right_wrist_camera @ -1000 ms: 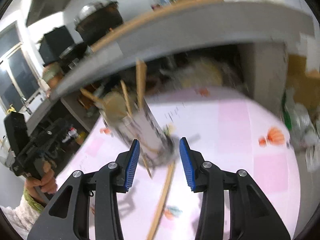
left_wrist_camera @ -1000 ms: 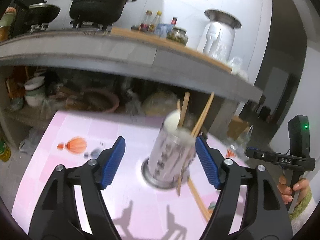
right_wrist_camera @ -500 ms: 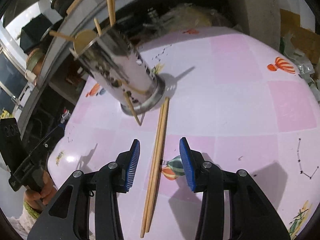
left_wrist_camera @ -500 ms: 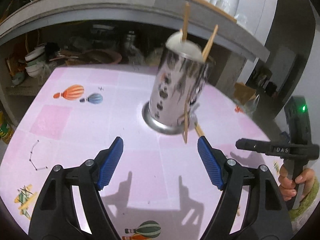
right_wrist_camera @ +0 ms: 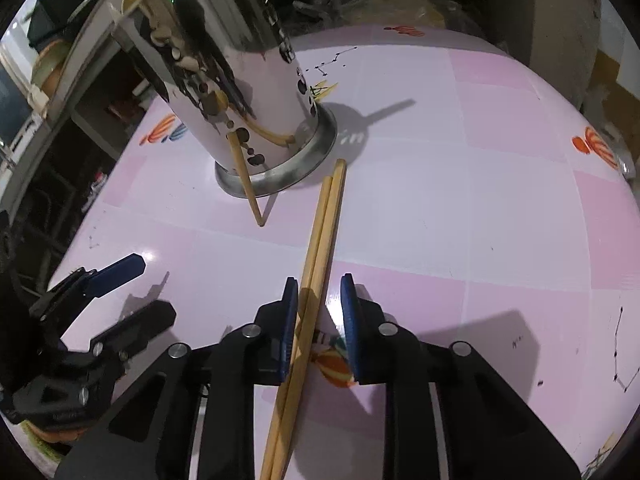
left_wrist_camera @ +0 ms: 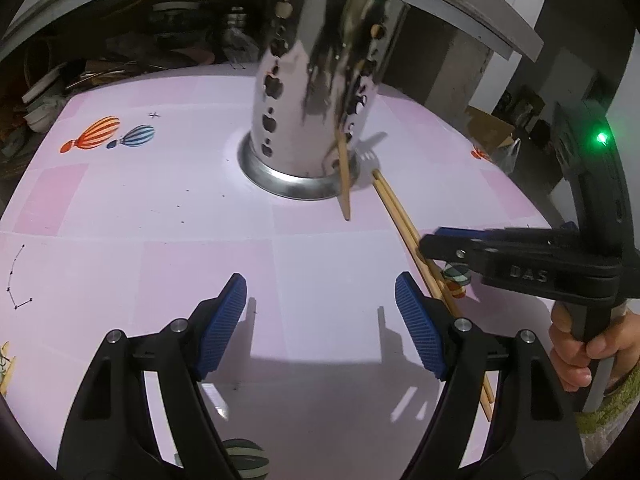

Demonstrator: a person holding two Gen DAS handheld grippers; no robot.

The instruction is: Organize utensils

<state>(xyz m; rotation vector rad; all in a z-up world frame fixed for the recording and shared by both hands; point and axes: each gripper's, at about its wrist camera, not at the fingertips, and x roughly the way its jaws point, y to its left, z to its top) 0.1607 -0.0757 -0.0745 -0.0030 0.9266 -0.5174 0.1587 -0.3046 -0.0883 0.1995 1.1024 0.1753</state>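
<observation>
The pink table (right_wrist_camera: 500,220), a smooth surface printed with pale squares, hot-air balloons and little constellation lines, filled both views, with a grey concrete shelf (left_wrist_camera: 472,12) of kitchen clutter running behind it. Standing upright near the table's far side was the tall, shiny perforated steel utensil holder (left_wrist_camera: 316,92) on its flared round base, with wooden sticks poking out of its top and one thin wooden stick (right_wrist_camera: 246,178) leaning down its side, tip resting on the table. Down in front, the left gripper (left_wrist_camera: 320,322), black-armed with blue ribbed fingers (left_wrist_camera: 222,320), hung low over bare table with its fingers spread wide and nothing between them, well short of the holder. The right gripper (right_wrist_camera: 319,322), held by a hand (left_wrist_camera: 576,348) in the left wrist view, was over the pair of long light wooden chopsticks (right_wrist_camera: 320,236), which lay side by side flat on the table, far ends just beside the holder's base and near ends running back under the gripper. Its fingers had just been closing with the chopsticks between them; the left pad sat against the pair, while the right pad showed a clear gap, so the chopsticks were not yet pinched.
</observation>
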